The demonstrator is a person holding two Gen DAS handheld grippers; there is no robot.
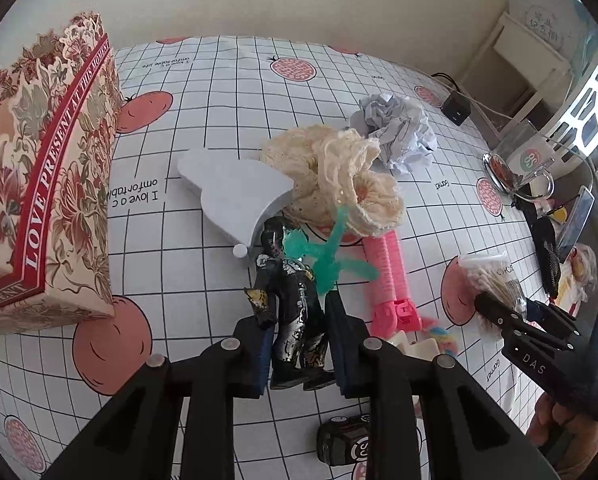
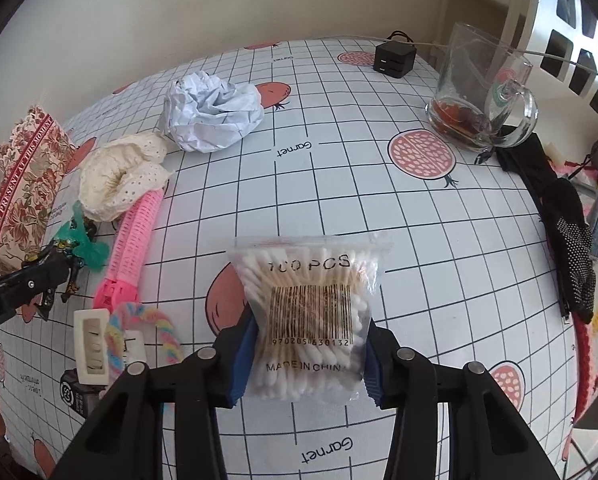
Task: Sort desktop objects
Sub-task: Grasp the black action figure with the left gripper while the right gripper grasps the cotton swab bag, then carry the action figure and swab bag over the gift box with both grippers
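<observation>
The left gripper (image 1: 297,344) is clamped on the stiff, light toy figure (image 1: 291,300), just right of the floral box (image 1: 47,184). The right gripper's (image 2: 305,354) fingers pinch the soft, slippery cotton-swab bag (image 2: 309,316) at mid-width, well right of that box; I judge it could slide.

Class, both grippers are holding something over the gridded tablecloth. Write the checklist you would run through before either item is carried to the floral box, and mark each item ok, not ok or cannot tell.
1. Left gripper shut on the black toy figure: ok, pads at its legs.
2. Right gripper shut on the cotton swab bag: ok, pinched at both sides.
3. Figure free of neighbours: cannot tell; its green part overlaps the cream lace fabric in view.
4. Floral box open to receive items: cannot tell, top out of view.
5. Swab bag sealed: cannot tell.
</observation>
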